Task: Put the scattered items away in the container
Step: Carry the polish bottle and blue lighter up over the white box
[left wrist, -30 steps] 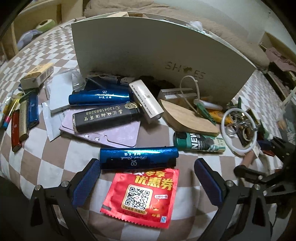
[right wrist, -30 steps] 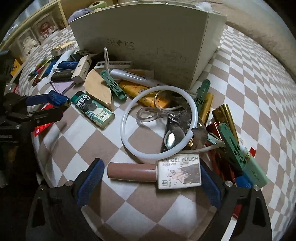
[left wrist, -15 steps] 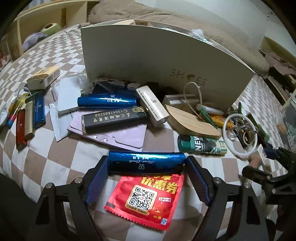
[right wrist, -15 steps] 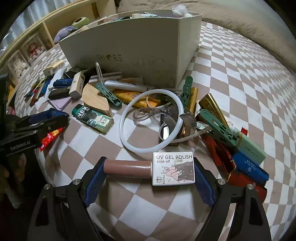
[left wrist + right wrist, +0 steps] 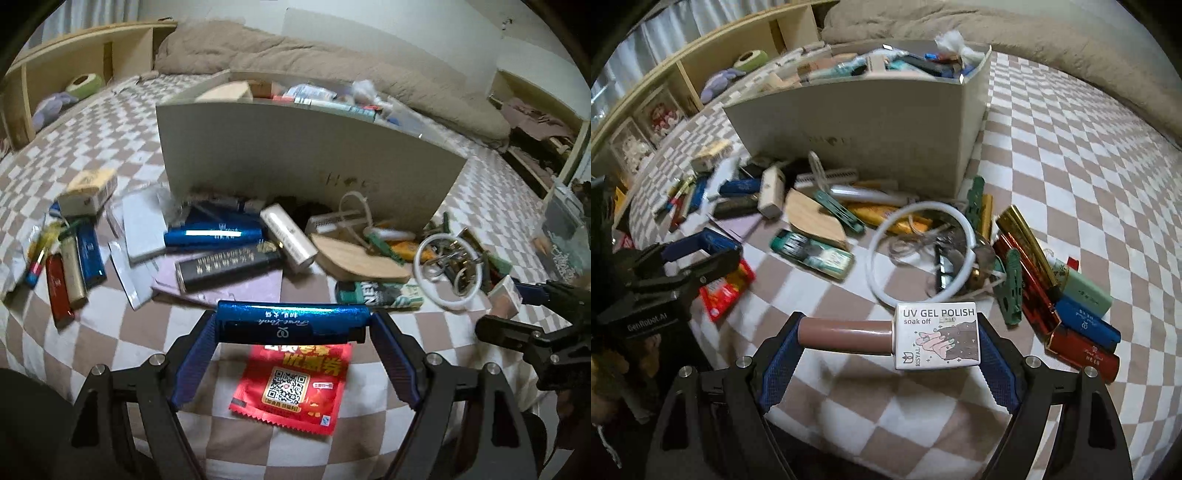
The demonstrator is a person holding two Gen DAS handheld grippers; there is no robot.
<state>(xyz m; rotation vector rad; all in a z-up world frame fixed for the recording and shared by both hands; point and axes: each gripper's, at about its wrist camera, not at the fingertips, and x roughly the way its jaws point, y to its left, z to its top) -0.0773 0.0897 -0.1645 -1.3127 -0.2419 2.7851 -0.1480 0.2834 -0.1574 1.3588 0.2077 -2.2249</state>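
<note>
A: Start with the left wrist view, from the left edge of the frame.

B: At the left edge a row of slim lighters (image 5: 72, 269) lies on the checkered bedspread (image 5: 110, 122). Right of them, left of centre, a dark lighter (image 5: 227, 267) rests on a lilac card. At bottom centre the left gripper (image 5: 291, 326) clamps a blue lighter (image 5: 291, 321) end to end between its blue pads, the lighter lying crosswise and raised off the cover. Just under it lies a red sachet (image 5: 293, 382) with a QR code. In the upper middle stands the white box (image 5: 306, 166), items showing above its rim. At the right edge the other gripper shows dark and partly blurred.

A: And the right wrist view?

B: At the left edge the left gripper shows with the blue lighter in its jaws, above the red sachet. In the upper centre the white box (image 5: 864, 133) is heaped with things. At bottom centre the right gripper (image 5: 888, 341) pinches a gel polish bottle (image 5: 890, 338) lengthwise, brown cap against the left pad, white labelled body against the right. Just beyond it lies a white ring (image 5: 919, 254) around scissors and keys. Lower right, red, gold and blue lighters (image 5: 1071, 325) lie bunched.
</note>
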